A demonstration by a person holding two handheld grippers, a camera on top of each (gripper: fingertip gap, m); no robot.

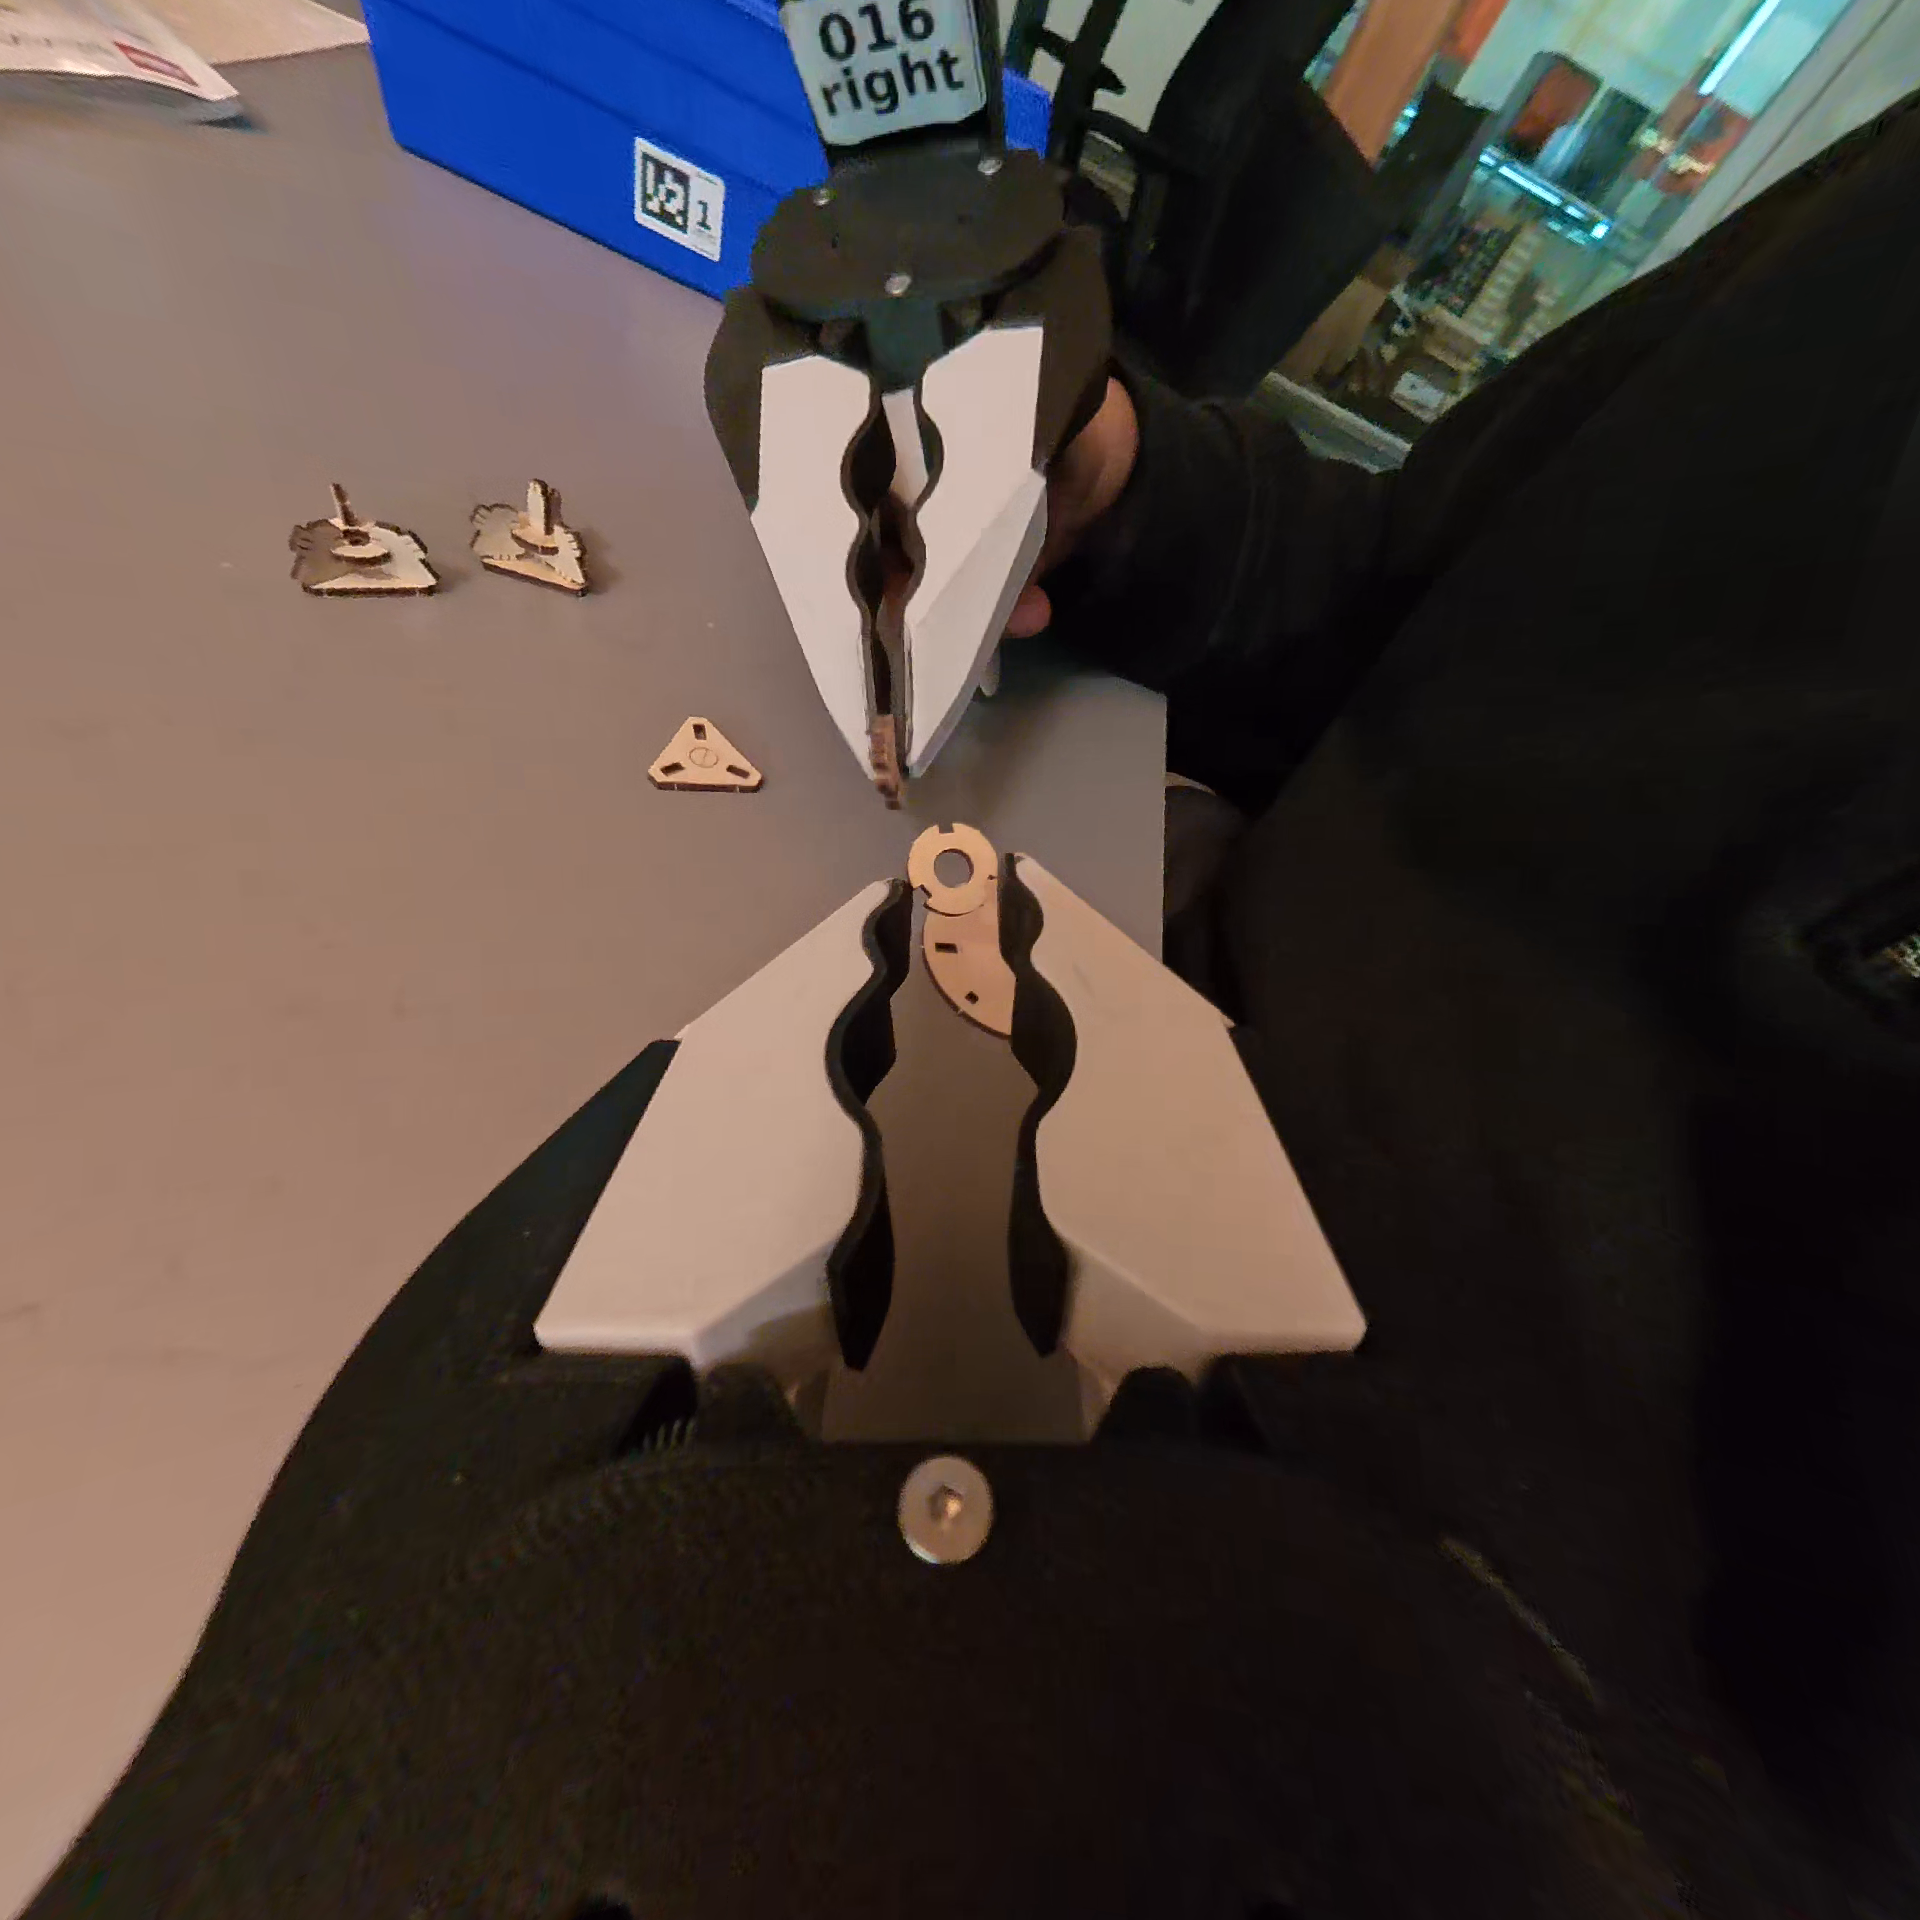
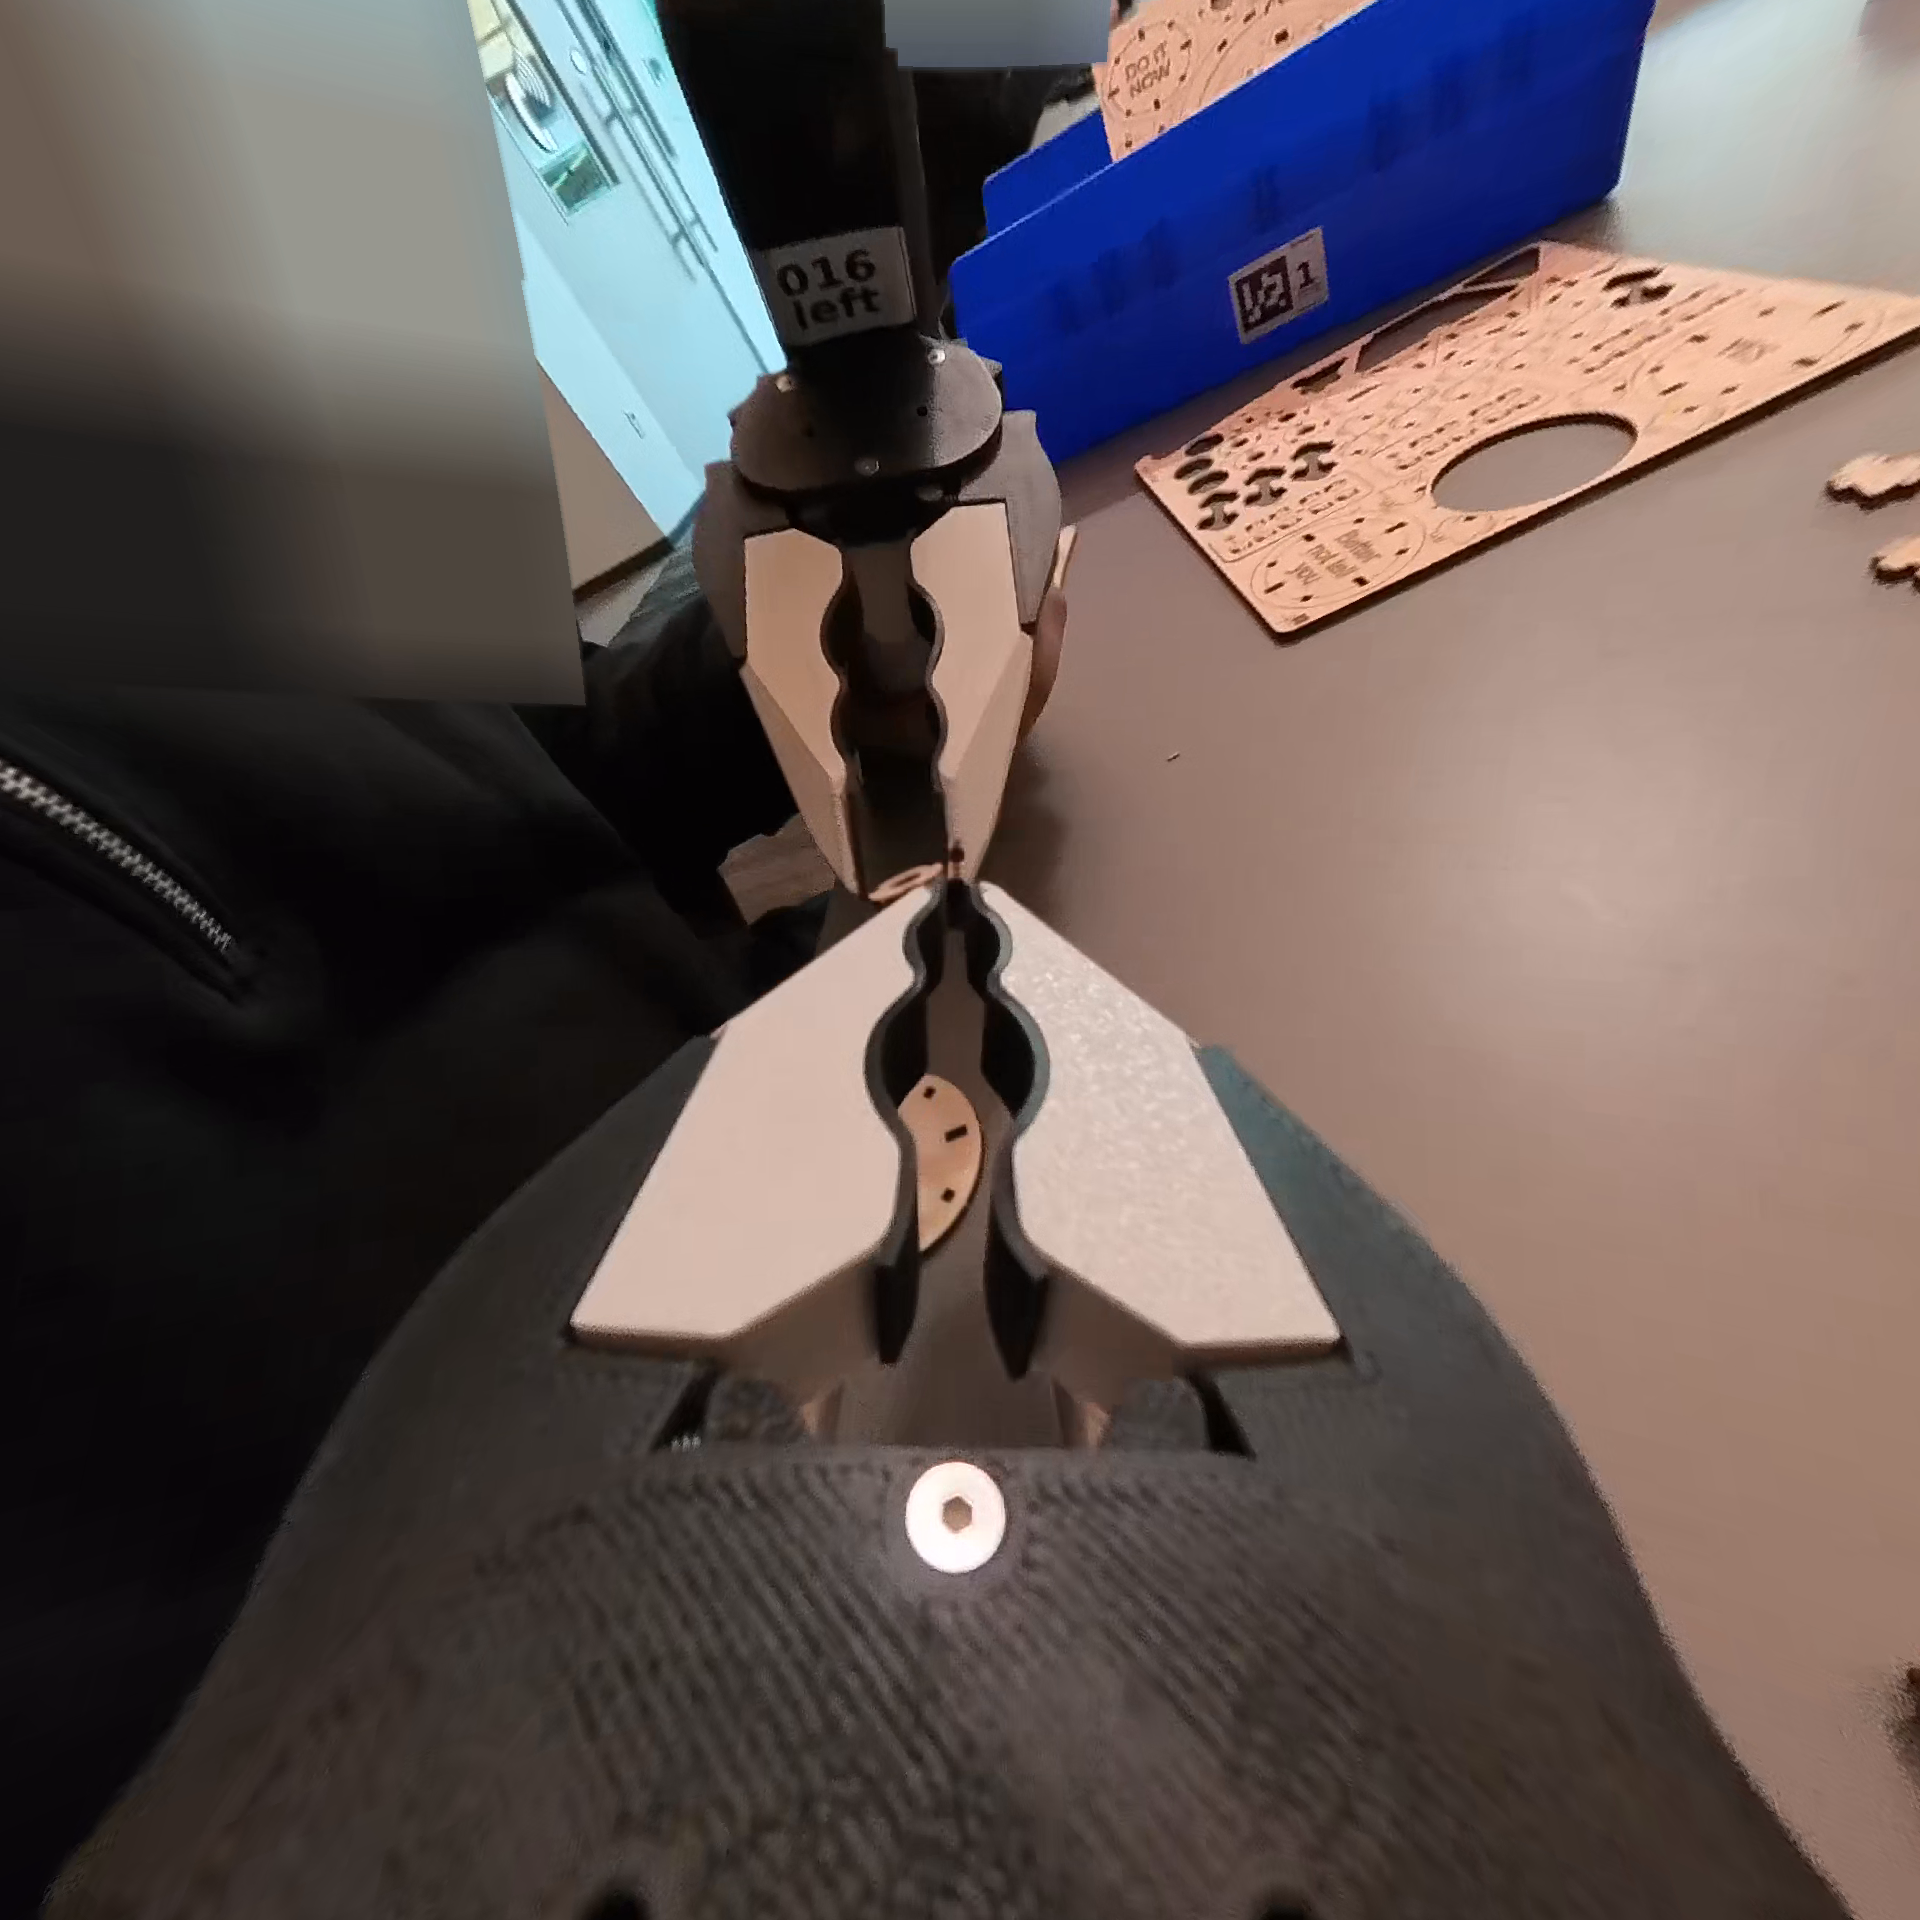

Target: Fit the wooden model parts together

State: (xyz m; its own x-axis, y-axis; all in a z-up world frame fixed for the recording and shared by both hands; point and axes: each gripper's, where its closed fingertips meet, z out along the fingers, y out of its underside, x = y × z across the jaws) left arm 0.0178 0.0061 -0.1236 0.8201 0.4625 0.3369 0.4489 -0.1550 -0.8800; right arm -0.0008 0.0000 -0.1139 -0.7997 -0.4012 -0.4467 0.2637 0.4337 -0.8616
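Note:
In the left wrist view my left gripper (image 1: 954, 873) is shut on a small wooden ring (image 1: 928, 885), with both fingertips against its rim. A larger curved wooden piece with small slots (image 1: 971, 966) lies behind the ring, against the right finger. My right gripper (image 1: 888, 769) points tip to tip at the ring from just beyond it. It is shut on a thin wooden piece (image 1: 885, 753) whose notched end sticks out of the tips. In the right wrist view my right gripper (image 2: 951, 894) is closed, and the left gripper (image 2: 904, 873) holds the ring (image 2: 891, 884) flat in front of it.
On the grey table (image 1: 312, 935) are a triangular wooden plate (image 1: 704, 758), two small wooden assemblies (image 1: 358, 551) (image 1: 530, 540), a blue bin (image 1: 540, 125) and a cut-out wooden sheet (image 2: 1507, 436). The table edge (image 1: 1162, 831) and a person's dark sleeve (image 1: 1351, 623) are close by. Both grippers' tips are close together, under 4 cm apart. It is some 9 cm from my right tips to the triangular wooden plate (image 1: 704, 758).

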